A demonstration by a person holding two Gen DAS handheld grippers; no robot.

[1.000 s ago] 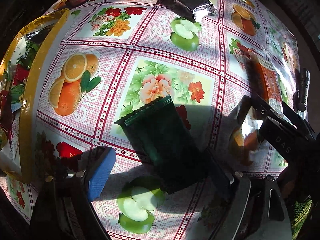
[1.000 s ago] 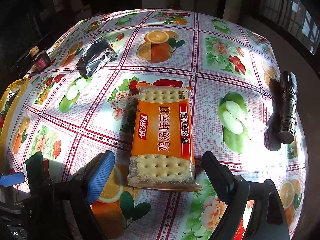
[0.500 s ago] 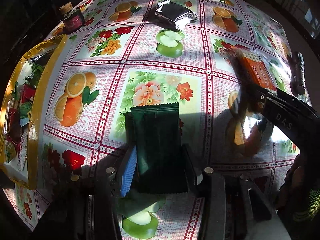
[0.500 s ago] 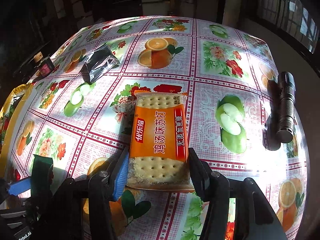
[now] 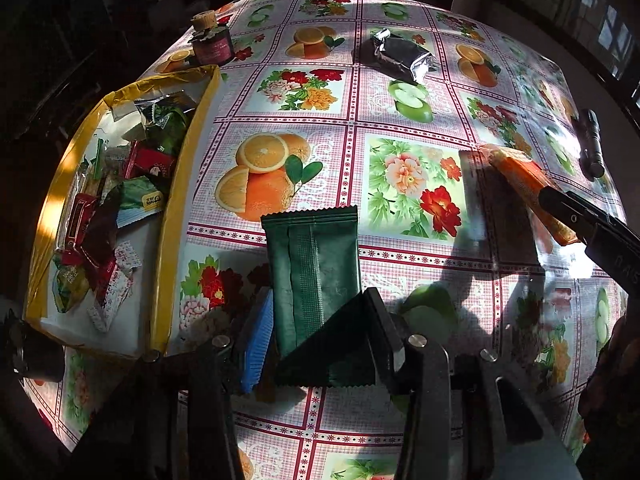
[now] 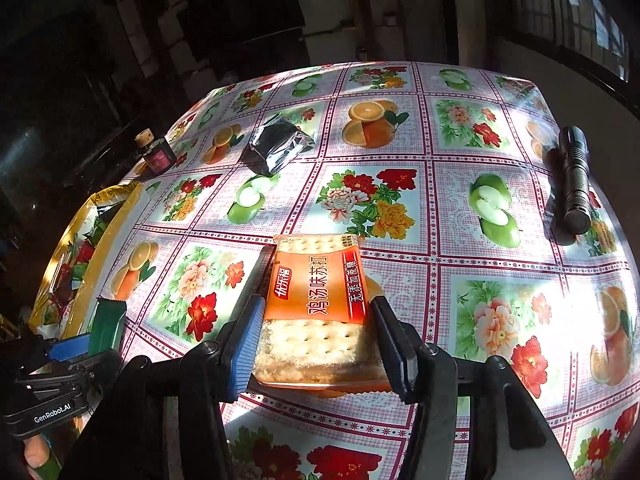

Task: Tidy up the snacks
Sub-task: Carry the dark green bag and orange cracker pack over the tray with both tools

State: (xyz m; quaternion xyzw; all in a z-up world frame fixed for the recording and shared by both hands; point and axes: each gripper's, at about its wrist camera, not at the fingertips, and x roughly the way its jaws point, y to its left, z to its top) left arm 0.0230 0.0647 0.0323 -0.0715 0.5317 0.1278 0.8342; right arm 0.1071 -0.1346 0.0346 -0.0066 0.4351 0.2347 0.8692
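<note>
My left gripper (image 5: 316, 332) is shut on a dark green snack packet (image 5: 314, 268) and holds it above the table. My right gripper (image 6: 316, 344) is shut on an orange cracker pack (image 6: 320, 304) and holds it lifted too. The cracker pack also shows in the left wrist view (image 5: 528, 188), and the green packet in the right wrist view (image 6: 106, 324). A yellow-rimmed box (image 5: 172, 208) with several snack packets lies at the table's left side; it also shows in the right wrist view (image 6: 100, 248). A silver foil packet (image 5: 404, 56) lies at the far middle.
The table has a fruit-and-flower oilcloth (image 5: 404, 176). A small dark red bottle with a cork (image 5: 212, 44) stands behind the box. A black torch (image 6: 574, 180) lies near the right edge. The room beyond the table is dark.
Both grippers closed on their packets, then lifted them off the table. The views pulled back and up, and the snack box came more into sight at the left.
</note>
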